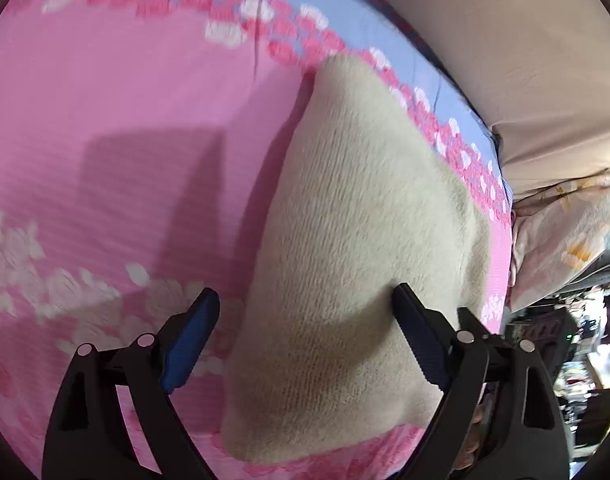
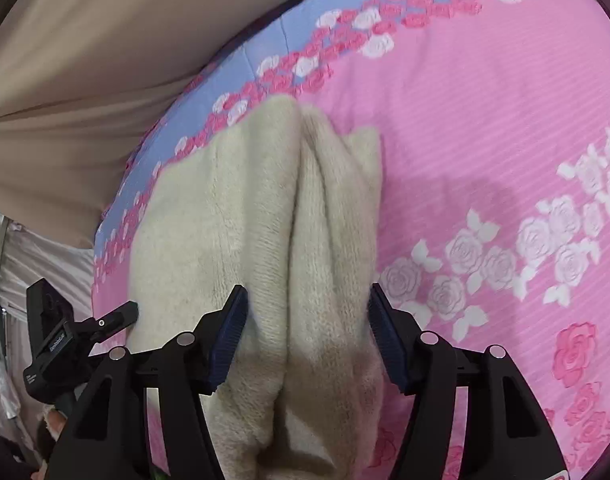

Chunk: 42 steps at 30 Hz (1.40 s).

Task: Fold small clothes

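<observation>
Fleece garment: cream, plush knit cloth (image 1: 345, 260) lies on the bed, bunched into long folds; from the right wrist view (image 2: 265, 220) it shows two or three ridges running away from the camera with a deep crease between them.
Garment position: on the pink part of the sheet, its far end reaching the band of roses beside the blue border.
Bedsheet: pink with fine stripes (image 1: 125, 120), white and deep pink roses printed on it, and a pale blue edge strip (image 2: 265, 40) along the far side.
Left gripper: jaws (image 1: 305, 300) spread wide; one blue-padded finger is over bare sheet, the other presses into the top of the fleece, making a dent. Nothing is pinched between them.
Right gripper: jaws (image 2: 307, 300) spread wide, straddling the folded ridges of the fleece, one pad at each flank. Whether the pads touch the cloth I cannot tell; they are not closed on it.
Beyond the bed: beige fabric (image 1: 505, 60) rises past the blue edge.
Other tongs seen: part of the left gripper's black body (image 2: 57, 340) shows at the lower left of the right wrist view, beside the garment's edge.
</observation>
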Each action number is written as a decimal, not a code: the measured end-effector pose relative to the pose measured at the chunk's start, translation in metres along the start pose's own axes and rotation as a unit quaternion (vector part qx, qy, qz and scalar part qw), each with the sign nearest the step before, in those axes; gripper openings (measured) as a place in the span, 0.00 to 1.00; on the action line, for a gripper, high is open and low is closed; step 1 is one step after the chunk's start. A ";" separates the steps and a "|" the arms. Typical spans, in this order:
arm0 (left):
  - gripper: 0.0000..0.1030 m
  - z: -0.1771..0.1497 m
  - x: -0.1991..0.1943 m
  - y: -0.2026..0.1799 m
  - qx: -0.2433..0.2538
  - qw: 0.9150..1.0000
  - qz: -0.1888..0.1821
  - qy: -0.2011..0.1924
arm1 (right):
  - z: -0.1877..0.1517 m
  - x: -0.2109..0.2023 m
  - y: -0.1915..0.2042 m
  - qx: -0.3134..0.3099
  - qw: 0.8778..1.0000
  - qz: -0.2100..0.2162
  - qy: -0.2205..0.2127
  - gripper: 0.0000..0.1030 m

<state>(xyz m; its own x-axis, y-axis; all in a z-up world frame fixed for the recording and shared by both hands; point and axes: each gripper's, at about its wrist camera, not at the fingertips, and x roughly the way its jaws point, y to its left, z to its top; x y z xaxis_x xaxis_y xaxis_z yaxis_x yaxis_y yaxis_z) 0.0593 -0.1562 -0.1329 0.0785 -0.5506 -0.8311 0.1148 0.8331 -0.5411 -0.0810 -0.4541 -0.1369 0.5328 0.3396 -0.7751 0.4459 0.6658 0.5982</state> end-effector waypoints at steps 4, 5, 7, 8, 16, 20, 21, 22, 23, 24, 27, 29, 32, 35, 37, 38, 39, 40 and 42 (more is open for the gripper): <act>0.59 -0.003 0.003 -0.004 0.006 1.000 -0.012 0.013 | -0.002 0.000 -0.006 0.039 0.999 0.032 -0.011 0.40; 0.49 -0.004 -0.002 -0.008 0.012 1.000 -0.014 0.011 | 0.000 -0.003 -0.002 0.032 0.999 0.030 -0.016 0.36; 0.42 -0.005 -0.018 -0.021 0.038 0.999 -0.017 0.003 | 0.001 -0.022 0.015 0.009 0.999 0.032 -0.033 0.33; 0.40 -0.005 -0.027 -0.029 0.049 0.999 -0.020 -0.003 | 0.001 -0.032 0.023 0.001 0.998 0.034 -0.043 0.31; 0.40 0.000 -0.120 -0.081 0.120 0.990 -0.022 -0.074 | 0.006 -0.110 0.105 -0.065 0.989 0.044 -0.125 0.29; 0.40 0.005 -0.165 -0.096 0.153 0.981 -0.022 -0.116 | 0.003 -0.134 0.142 -0.092 0.981 0.060 -0.157 0.29; 0.40 0.006 -0.175 -0.099 0.158 0.979 -0.021 -0.125 | 0.002 -0.140 0.155 -0.102 0.979 0.065 -0.164 0.29; 0.40 0.007 -0.186 -0.100 0.163 0.977 -0.020 -0.134 | 0.002 -0.145 0.165 -0.110 0.977 0.070 -0.168 0.29; 0.40 0.009 -0.198 -0.099 0.165 0.976 -0.021 -0.142 | 0.001 -0.148 0.177 -0.119 0.975 0.074 -0.173 0.29; 0.40 0.010 -0.211 -0.097 0.168 0.974 -0.023 -0.150 | 0.000 -0.150 0.187 -0.126 0.973 0.078 -0.177 0.29; 0.40 0.014 -0.241 -0.088 0.170 0.970 -0.023 -0.170 | -0.004 -0.154 0.221 -0.148 0.967 0.095 -0.183 0.29; 0.41 0.017 -0.265 -0.078 0.174 0.966 -0.021 -0.188 | -0.007 -0.151 0.245 -0.164 0.964 0.105 -0.182 0.29; 0.41 0.023 -0.294 -0.058 0.172 0.963 -0.015 -0.206 | -0.015 -0.137 0.278 -0.183 0.960 0.118 -0.176 0.29; 0.41 0.030 -0.314 -0.032 0.166 0.962 -0.011 -0.216 | -0.024 -0.114 0.305 -0.193 0.959 0.126 -0.163 0.29; 0.41 0.038 -0.321 -0.008 0.156 0.964 -0.004 -0.216 | -0.030 -0.092 0.318 -0.195 0.960 0.126 -0.153 0.29; 0.41 0.041 -0.321 0.003 0.150 0.965 -0.001 -0.213 | -0.033 -0.080 0.323 -0.194 0.962 0.126 -0.146 0.29; 0.41 0.041 -0.319 0.011 0.145 0.967 0.000 -0.211 | -0.036 -0.070 0.326 -0.192 0.963 0.125 -0.140 0.29; 0.41 0.046 -0.315 0.028 0.136 0.969 0.000 -0.206 | -0.039 -0.054 0.329 -0.190 0.965 0.121 -0.134 0.29; 0.44 0.051 -0.303 0.052 0.125 0.972 0.007 -0.199 | -0.044 -0.024 0.329 -0.192 0.967 0.110 -0.127 0.29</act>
<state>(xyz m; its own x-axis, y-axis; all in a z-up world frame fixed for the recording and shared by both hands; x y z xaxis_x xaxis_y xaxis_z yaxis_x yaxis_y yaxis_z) 0.0920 0.0515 0.0968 0.4522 -0.5573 -0.6964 0.3438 0.8293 -0.4405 0.0210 -0.2136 0.0701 0.7651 0.3599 -0.5340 0.0271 0.8105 0.5851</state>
